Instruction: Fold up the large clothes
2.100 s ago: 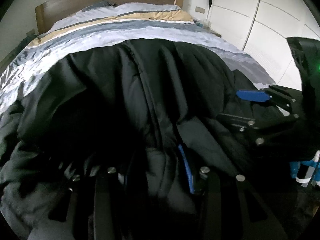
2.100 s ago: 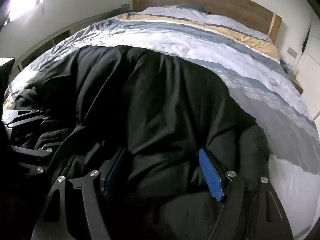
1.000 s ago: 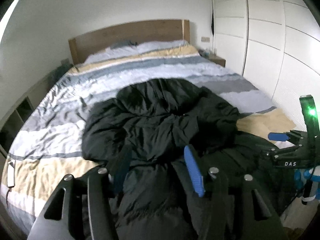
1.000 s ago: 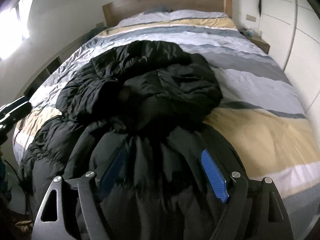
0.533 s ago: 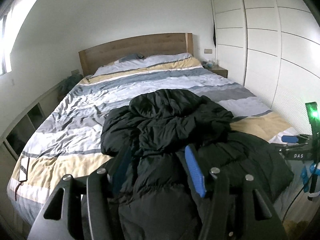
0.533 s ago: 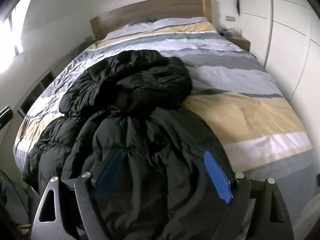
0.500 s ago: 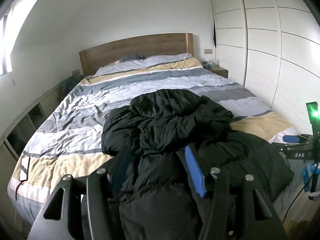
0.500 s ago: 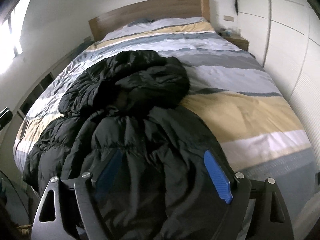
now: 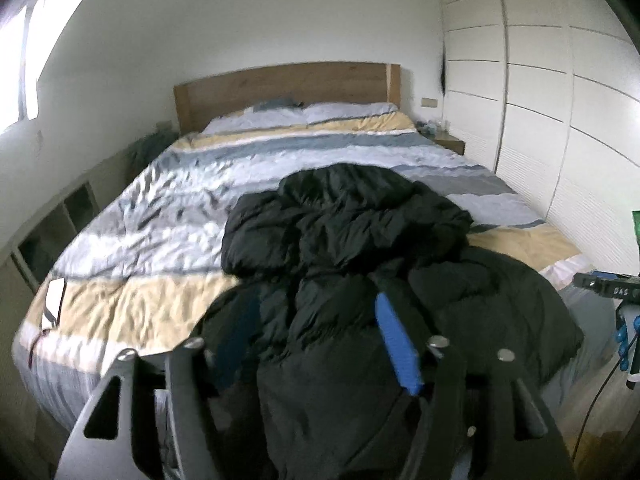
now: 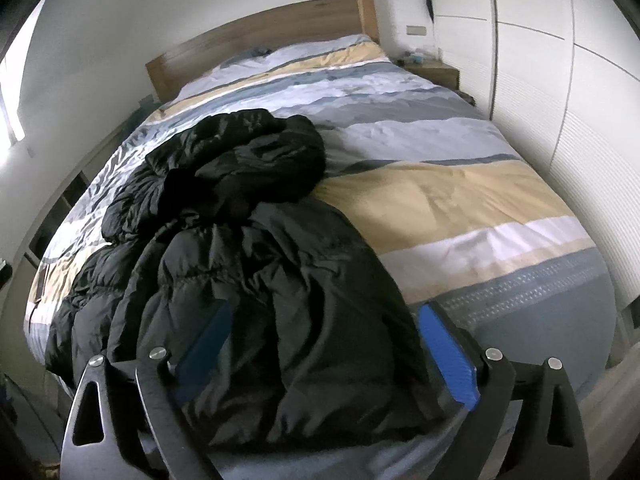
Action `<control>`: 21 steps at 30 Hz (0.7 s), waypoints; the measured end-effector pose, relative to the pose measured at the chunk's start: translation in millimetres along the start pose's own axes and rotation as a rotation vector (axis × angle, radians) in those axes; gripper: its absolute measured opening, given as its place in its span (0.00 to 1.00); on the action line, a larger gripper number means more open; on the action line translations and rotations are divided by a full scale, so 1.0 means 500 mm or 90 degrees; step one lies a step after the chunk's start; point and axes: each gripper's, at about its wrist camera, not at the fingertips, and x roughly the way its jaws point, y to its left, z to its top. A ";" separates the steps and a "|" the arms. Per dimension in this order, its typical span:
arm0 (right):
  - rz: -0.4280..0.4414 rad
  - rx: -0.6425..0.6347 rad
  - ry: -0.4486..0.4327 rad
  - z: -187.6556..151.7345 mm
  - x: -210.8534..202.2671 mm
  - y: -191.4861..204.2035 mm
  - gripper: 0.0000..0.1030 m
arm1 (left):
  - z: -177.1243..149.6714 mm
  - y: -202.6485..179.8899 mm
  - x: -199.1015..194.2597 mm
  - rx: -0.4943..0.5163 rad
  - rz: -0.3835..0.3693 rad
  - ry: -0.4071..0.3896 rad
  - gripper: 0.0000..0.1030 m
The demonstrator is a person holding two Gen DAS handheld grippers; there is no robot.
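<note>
A big black puffer jacket (image 9: 352,232) lies bunched on the striped bed (image 9: 160,208). Its upper part is heaped mid-bed and its lower part reaches the foot edge. My left gripper (image 9: 320,340) hovers at that edge with its jaws opening. Jacket fabric lies between the blue pads (image 9: 398,344), which do not press on it. In the right wrist view the jacket (image 10: 240,240) runs down the bed (image 10: 460,184) toward my right gripper (image 10: 324,356). Its jaws are opening wide, with the hem loose between them and the right pad (image 10: 448,356) standing clear of the cloth.
A wooden headboard (image 9: 288,84) and pillows are at the far end. White wardrobe doors (image 9: 560,100) line the right side, with a nightstand (image 9: 450,144) beyond. Low open shelves (image 9: 52,232) run along the left. A small white item (image 9: 54,300) lies on the bed's near left corner.
Both grippers have drawn back from the bed, so more of the room shows. The jacket's lower part now lies toward the foot edge. Both pairs of jaws have spread wider.
</note>
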 end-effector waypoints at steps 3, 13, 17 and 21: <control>-0.001 0.020 -0.006 -0.008 -0.012 -0.026 0.94 | -0.028 0.042 0.002 -0.031 0.010 0.021 0.65; 0.012 0.080 0.009 -0.050 -0.008 -0.101 0.96 | -0.109 0.189 -0.006 -0.125 0.056 0.077 0.65; 0.020 0.096 0.022 -0.062 0.007 -0.121 0.96 | -0.143 0.242 0.004 -0.159 0.066 0.100 0.65; 0.024 0.108 0.041 -0.068 0.037 -0.133 0.96 | -0.176 0.298 0.028 -0.204 0.071 0.122 0.66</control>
